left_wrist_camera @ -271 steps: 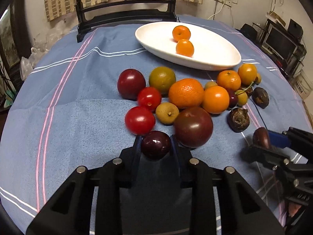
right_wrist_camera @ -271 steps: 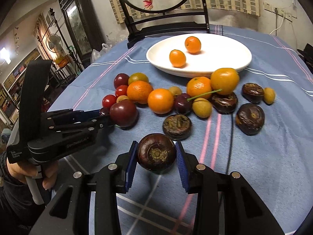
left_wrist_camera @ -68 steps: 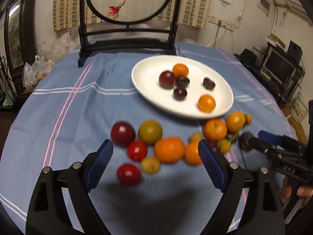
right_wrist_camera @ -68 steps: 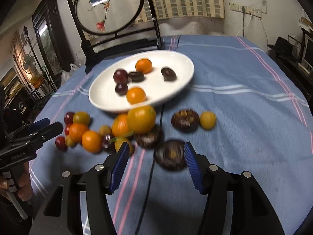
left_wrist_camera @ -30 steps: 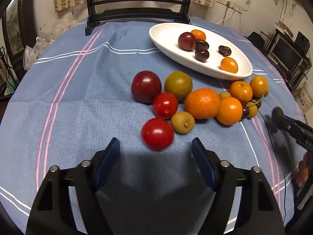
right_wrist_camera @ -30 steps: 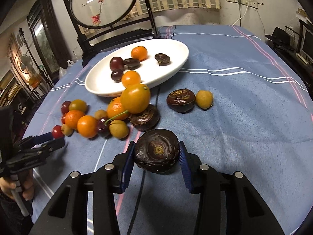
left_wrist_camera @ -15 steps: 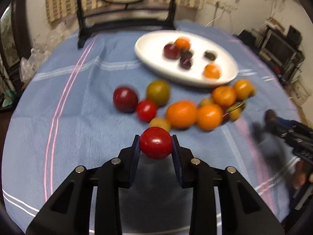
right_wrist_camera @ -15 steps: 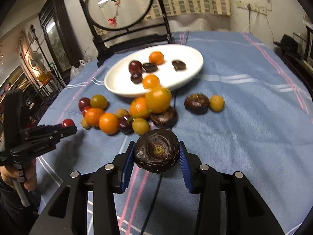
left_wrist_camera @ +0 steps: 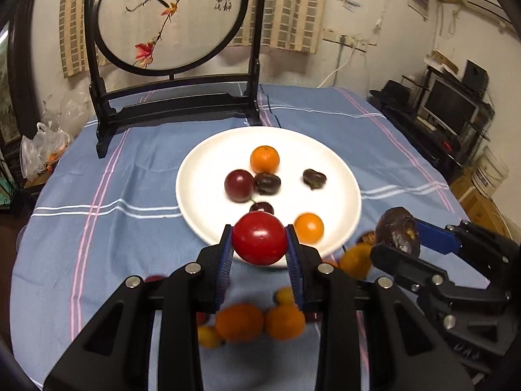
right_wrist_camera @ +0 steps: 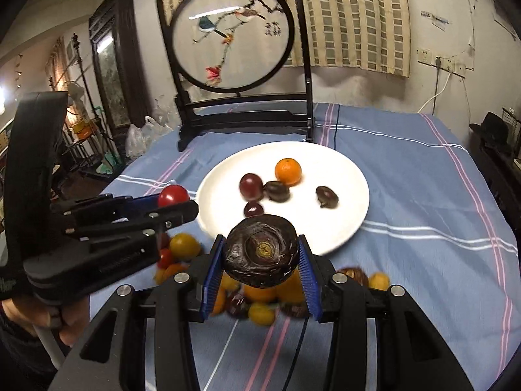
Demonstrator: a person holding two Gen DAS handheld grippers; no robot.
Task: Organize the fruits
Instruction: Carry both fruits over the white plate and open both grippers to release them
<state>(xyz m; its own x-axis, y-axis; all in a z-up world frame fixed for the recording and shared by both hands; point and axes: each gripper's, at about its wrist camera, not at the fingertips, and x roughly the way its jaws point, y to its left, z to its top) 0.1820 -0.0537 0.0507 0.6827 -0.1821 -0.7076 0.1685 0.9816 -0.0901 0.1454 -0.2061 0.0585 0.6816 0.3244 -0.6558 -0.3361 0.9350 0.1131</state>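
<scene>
Both hand-held grippers carry fruit above the worktop, near the white plate.

The left hand-held gripper [left_wrist_camera: 259,243] is clamped on a red tomato [left_wrist_camera: 259,238], held clear of the blue striped cloth [left_wrist_camera: 107,228] over the plate's [left_wrist_camera: 202,176] near rim; its jaws have just been closing, with the tomato between them. The right hand-held gripper [right_wrist_camera: 260,254] is clamped on a dark wrinkled fruit [right_wrist_camera: 260,250], also off the cloth at the near rim. On the plate lie two oranges [left_wrist_camera: 264,159], a plum [left_wrist_camera: 238,184] and small dark fruits. Loose fruit [left_wrist_camera: 254,321] – blurred – lies on the cloth below both grippers. A framed bird embroidery [left_wrist_camera: 172,16] on a black stand rises at the worktop's far edge – behind the plate.
</scene>
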